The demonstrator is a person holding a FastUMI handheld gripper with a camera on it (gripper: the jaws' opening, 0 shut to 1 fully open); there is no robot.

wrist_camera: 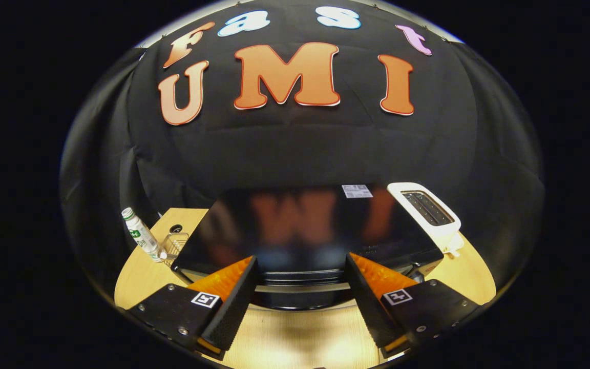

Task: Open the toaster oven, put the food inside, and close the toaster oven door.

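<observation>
A black toaster oven [300, 225] with a glossy top stands on the wooden table [295, 338], just ahead of my fingers. Its door looks closed, with a silver handle bar [302, 288] running across the front between the fingertips. My gripper [302, 266] hovers above and in front of the oven's upper front edge, open wide, with nothing between its fingers. I cannot make out any food.
A white slot toaster [430, 212] stands beside the oven on the right. On the left are a plastic bottle with a green label [141, 236] and a small wire basket [174, 243]. The black cloth wall hangs close behind.
</observation>
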